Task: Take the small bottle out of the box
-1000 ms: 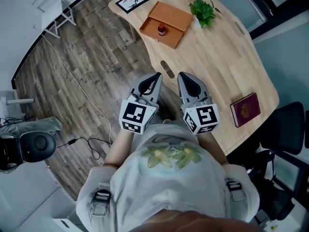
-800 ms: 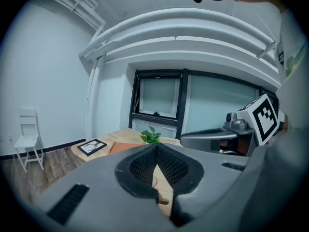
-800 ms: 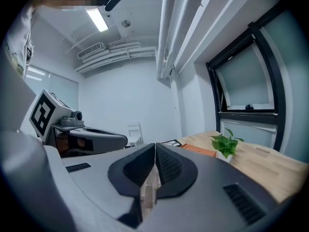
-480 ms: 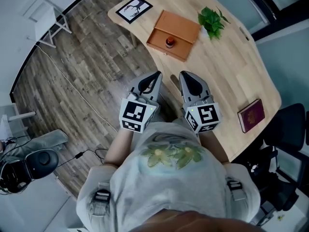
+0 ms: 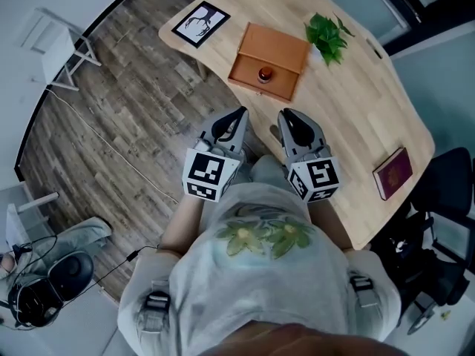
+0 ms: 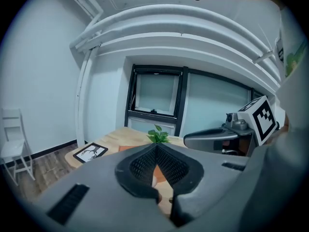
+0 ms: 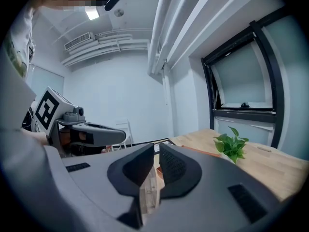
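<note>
Toward the far end of the table (image 5: 349,117), between the picture card (image 5: 200,23) and the plant (image 5: 326,35), the box (image 5: 280,45) lies open, and the small bottle (image 5: 264,74) stands inside by its near wall. The left gripper (image 5: 239,117) and right gripper (image 5: 289,119) hang at the table's left edge, well apart from it, both with jaws together on nothing. My call: open one pair early, come down over the bottle, pinch its body and lift straight up clear of the walls.
</note>
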A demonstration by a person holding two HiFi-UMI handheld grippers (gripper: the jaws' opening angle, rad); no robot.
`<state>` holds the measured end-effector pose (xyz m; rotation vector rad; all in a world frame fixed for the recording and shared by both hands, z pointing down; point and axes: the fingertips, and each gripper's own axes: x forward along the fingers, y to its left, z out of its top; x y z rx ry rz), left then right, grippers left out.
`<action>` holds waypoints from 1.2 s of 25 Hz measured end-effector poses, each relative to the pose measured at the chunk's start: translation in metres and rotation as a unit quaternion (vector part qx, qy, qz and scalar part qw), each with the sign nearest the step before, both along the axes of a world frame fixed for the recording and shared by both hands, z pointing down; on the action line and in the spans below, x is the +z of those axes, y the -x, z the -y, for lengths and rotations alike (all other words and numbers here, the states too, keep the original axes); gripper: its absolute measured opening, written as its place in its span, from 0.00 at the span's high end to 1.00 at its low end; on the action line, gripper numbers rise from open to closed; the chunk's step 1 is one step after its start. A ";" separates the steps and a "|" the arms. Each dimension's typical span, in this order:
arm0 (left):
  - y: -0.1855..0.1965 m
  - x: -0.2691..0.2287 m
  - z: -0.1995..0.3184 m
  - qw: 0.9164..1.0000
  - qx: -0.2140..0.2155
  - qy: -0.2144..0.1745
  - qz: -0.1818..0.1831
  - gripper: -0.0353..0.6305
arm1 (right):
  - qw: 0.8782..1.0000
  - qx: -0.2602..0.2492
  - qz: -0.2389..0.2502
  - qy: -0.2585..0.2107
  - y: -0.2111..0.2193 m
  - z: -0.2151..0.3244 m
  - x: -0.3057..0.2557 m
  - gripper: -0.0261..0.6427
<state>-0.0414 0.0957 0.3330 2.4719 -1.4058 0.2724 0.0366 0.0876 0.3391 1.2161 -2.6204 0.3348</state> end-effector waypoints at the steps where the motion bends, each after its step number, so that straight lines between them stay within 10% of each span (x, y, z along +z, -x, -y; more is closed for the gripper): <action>1: 0.001 0.001 0.002 1.000 0.002 0.001 -0.001 0.94 | 1.000 0.002 -0.002 0.001 0.001 0.002 0.002 0.94; 30: 0.021 0.055 0.116 0.998 0.032 0.051 0.018 0.94 | 0.996 -0.012 -0.062 0.070 0.026 0.116 0.085 0.72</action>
